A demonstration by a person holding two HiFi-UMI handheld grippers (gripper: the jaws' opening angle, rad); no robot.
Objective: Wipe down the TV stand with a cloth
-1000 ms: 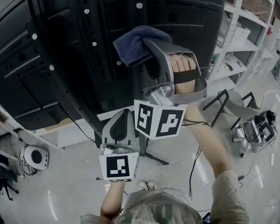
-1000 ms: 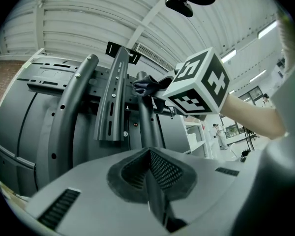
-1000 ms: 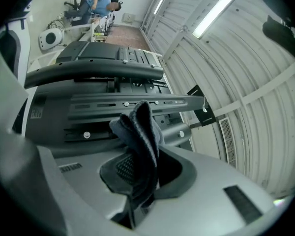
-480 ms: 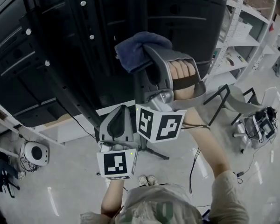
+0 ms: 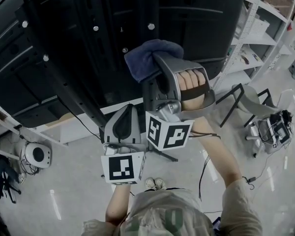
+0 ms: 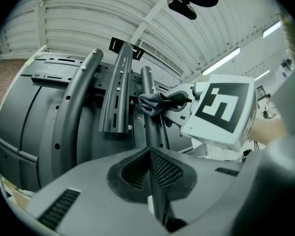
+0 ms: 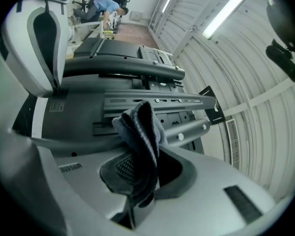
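Right gripper [image 7: 137, 173]: clamped on blue cloth [image 5: 148, 58], against TV stand [image 5: 83, 53].
Left gripper [image 6: 150, 167]: jaws together, empty, nearer.

i'm working in a warehouse-like lab: white metal shelving [image 5: 265, 28] right of the tv stand [image 5: 88, 48], corrugated roof [image 7: 246, 97] with strip lights [image 7: 223, 14] above it, glossy bare floor [image 5: 78, 191] with loose cables [image 5: 204, 168] below it.

Right gripper [image 5: 160, 65] holds blue cloth [image 5: 145, 58] against dark TV stand [image 5: 96, 58]; left gripper [image 5: 126, 114] lower, just beside it.

no readable text, labels or numbers
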